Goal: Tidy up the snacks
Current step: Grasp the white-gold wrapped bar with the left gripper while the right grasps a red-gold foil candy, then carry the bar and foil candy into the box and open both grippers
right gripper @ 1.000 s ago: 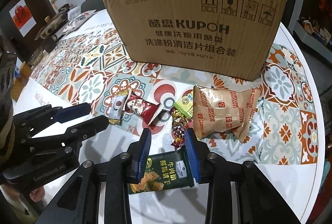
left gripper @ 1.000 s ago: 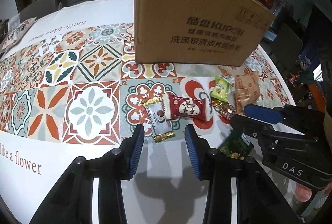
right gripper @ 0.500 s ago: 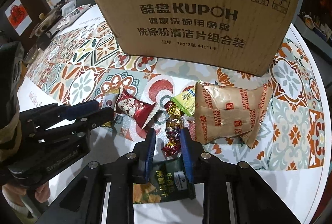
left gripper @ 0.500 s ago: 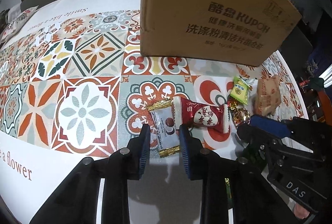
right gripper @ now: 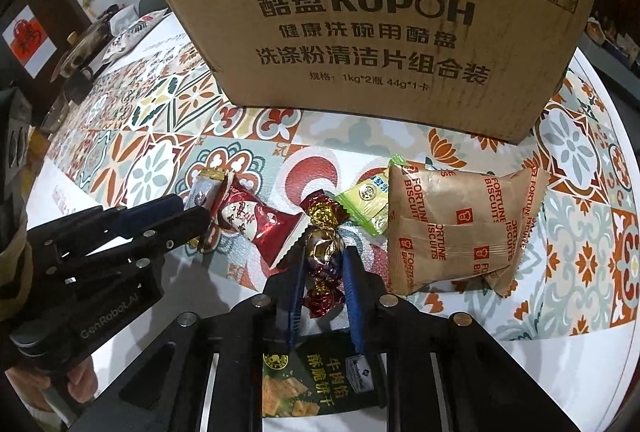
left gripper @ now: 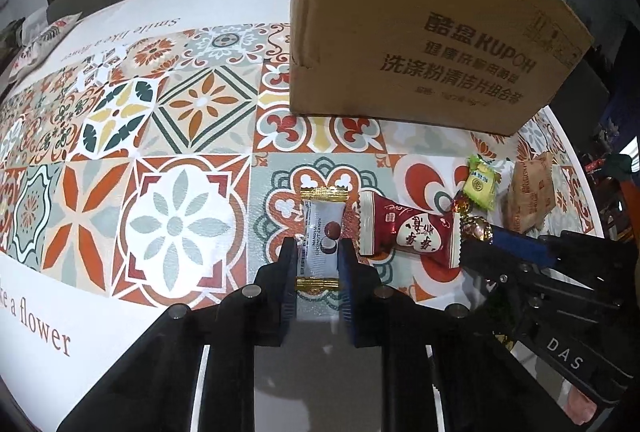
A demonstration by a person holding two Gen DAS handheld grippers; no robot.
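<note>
Step in hand, by judgement: pick-up of two small sweets at once, the cardboard box (right gripper: 384, 19) standing upright behind them being the likely destination (its opening is not visible from either view). Left gripper (left gripper: 319, 256): fingers drawn in on either side of the white candy (left gripper: 322, 236), a flat pillow pack with gold crimped ends, lying on the patterned tablecloth (left gripper: 176, 119); contact looks made, though firmness cannot be confirmed. Right gripper (right gripper: 323, 272): fingers likewise narrowed around the foil-wrapped candy (right gripper: 322, 248), a lumpy, crinkled red-and-gold twist wrap. Next move, as judged: a straight lift for each, with a light squeeze, since both wrappers are slick and crushable. Remaining stock, all loose on the cloth in front of the box: red heart-print candy (right gripper: 256, 220), glossy film, zigzag-cut end, just beside the white one; green candy (right gripper: 366, 197), small pillow pack; Fortune Biscuits pack (right gripper: 456, 228), large, puffy, tan film; dark green cracker packet (right gripper: 316, 380), flat, under the right gripper's body.
</note>
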